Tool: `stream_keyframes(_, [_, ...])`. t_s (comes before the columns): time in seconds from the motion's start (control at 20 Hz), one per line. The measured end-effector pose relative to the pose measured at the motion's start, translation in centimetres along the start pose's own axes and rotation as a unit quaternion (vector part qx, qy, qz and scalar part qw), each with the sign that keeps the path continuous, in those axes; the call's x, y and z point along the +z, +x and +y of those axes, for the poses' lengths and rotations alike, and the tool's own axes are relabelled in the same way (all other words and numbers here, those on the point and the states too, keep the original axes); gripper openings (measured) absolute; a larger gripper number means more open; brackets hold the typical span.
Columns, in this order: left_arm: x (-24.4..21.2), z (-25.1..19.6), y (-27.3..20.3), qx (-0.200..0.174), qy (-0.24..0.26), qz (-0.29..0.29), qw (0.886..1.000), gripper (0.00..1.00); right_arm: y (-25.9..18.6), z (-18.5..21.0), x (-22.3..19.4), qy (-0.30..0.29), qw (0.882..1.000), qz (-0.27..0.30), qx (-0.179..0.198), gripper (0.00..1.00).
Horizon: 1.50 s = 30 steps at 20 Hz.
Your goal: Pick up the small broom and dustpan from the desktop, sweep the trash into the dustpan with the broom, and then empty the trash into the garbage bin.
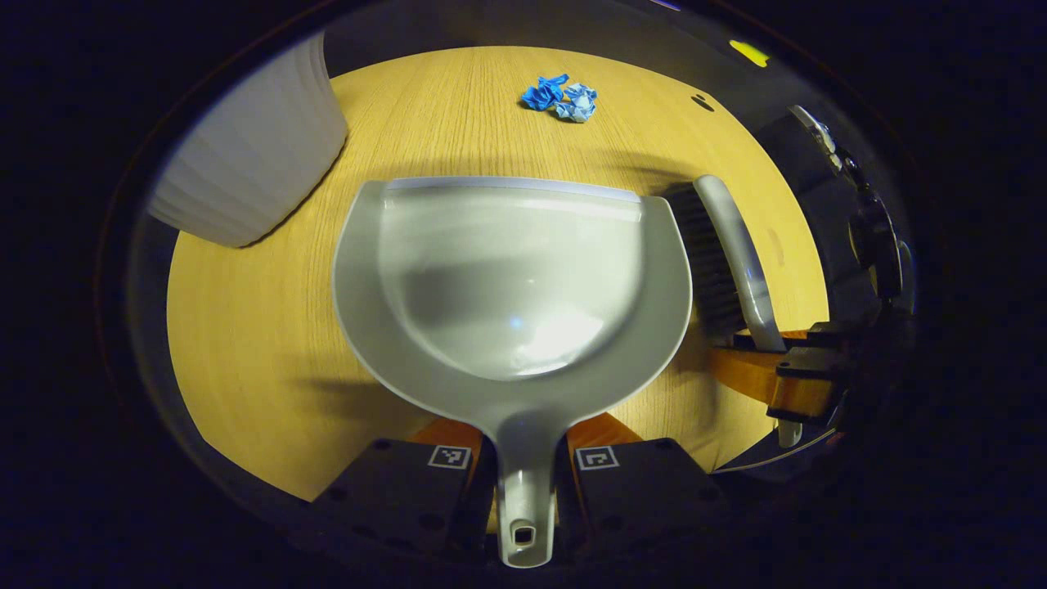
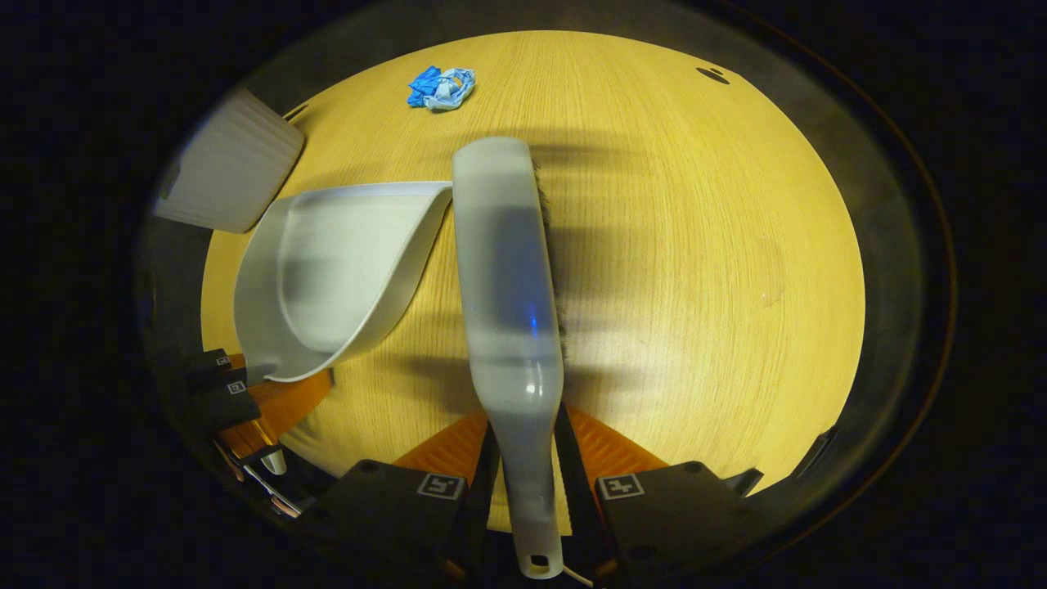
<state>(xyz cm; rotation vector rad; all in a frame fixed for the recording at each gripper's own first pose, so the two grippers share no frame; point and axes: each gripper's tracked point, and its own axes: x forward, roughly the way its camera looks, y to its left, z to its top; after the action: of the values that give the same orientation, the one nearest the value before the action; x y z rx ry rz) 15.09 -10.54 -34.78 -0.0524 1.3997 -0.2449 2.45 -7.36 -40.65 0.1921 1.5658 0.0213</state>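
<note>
- The left gripper (image 1: 523, 470) has its jaws closed on the handle of one grey dustpan (image 1: 511, 286); each finger carries a small square marker, with no readable writing.
- The right gripper (image 2: 527, 491) has its jaws clamped on the handle of one small broom (image 2: 507, 286), just right of the dustpan.
- Farther across the wooden table (image 2: 695, 245) lie two crumpled blue scraps of trash (image 1: 563, 98), touching.
- One white ribbed garbage bin (image 1: 253, 155) stands far left.
</note>
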Motion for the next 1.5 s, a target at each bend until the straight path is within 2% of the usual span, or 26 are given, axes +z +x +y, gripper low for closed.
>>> stream_keyframes(0.1, [-0.1,0.0,0.0,-0.005,-0.003,-0.001,1.000,0.31,-0.1,-0.1,0.0,0.002,1.000,0.002,-0.001,0.34])
stream_keyframes(0.15, [0.0,0.0,0.0,-0.006,-0.002,0.000,1.000,0.31,0.2,0.1,-0.3,0.000,1.000,0.010,0.005,0.33])
stream_keyframes(0.25, [-0.1,0.1,0.0,-0.007,0.002,0.002,1.000,0.30,-0.2,0.7,-0.1,0.005,1.000,0.021,0.020,0.23])
stream_keyframes(0.35, [-0.2,0.1,0.0,-0.009,0.001,0.005,1.000,0.30,-1.0,1.3,2.2,0.020,0.999,-0.012,0.037,0.28])
stream_keyframes(0.4, [-0.2,0.2,0.0,-0.008,0.002,0.010,1.000,0.30,-1.5,1.5,3.7,0.027,0.998,-0.027,0.045,0.24])
stream_keyframes(0.45, [-0.3,0.3,0.0,-0.007,0.006,0.014,1.000,0.30,-2.2,1.8,5.1,0.031,0.997,-0.034,0.056,0.27])
stream_keyframes(0.5, [-0.4,0.5,0.0,-0.009,0.008,0.018,1.000,0.30,-3.0,1.8,6.3,0.032,0.997,-0.036,0.065,0.22])
stream_keyframes(0.55, [-0.5,0.6,-0.1,-0.011,0.010,0.021,1.000,0.30,-4.1,1.5,7.8,0.033,0.996,-0.044,0.069,0.27])
stream_keyframes(0.7, [-0.6,0.7,-0.3,-0.019,0.005,0.027,0.999,0.29,-6.9,0.5,12.2,0.030,0.995,-0.072,0.064,0.27])
stream_keyframes(0.75, [-0.6,0.7,-0.3,-0.021,0.004,0.029,0.999,0.30,-7.5,0.3,13.5,0.029,0.995,-0.077,0.064,0.33])
stream_keyframes(0.8, [-0.5,0.7,-0.3,-0.022,0.007,0.033,0.999,0.30,-7.8,-0.1,14.9,0.029,0.994,-0.081,0.062,0.27])
stream_keyframes(0.9, [-0.5,1.0,-0.4,-0.018,0.015,0.041,0.999,0.30,-7.5,-0.7,17.3,0.020,0.995,-0.086,0.054,0.27])
stream_keyframes(1.0, [-0.2,1.8,-0.4,-0.010,0.030,0.049,0.998,0.29,-6.3,-1.5,19.0,-0.014,0.996,-0.084,0.031,0.27])
stream_keyframes(1.15, [0.8,3.8,-0.6,0.015,0.061,0.061,0.996,0.30,-4.6,-3.4,22.5,-0.105,0.991,-0.079,-0.026,0.27])
stream_keyframes(1.3, [2.3,5.3,-0.6,0.036,0.103,0.069,0.992,0.30,-3.6,-3.1,26.5,-0.176,0.979,-0.087,-0.045,0.27])
stream_keyframes(1.35, [2.7,5.6,-0.6,0.037,0.111,0.072,0.990,0.29,-3.6,-2.8,27.9,-0.193,0.976,-0.090,-0.044,0.20])
stream_keyframes(1.45, [3.6,5.9,-0.7,0.037,0.123,0.076,0.989,0.30,-3.4,-1.5,30.0,-0.208,0.974,-0.087,-0.036,0.21])
stream_keyframes(1.5, [4.0,6.1,-0.6,0.036,0.128,0.077,0.988,0.30,-2.9,-1.3,31.0,-0.226,0.969,-0.088,-0.039,0.27])
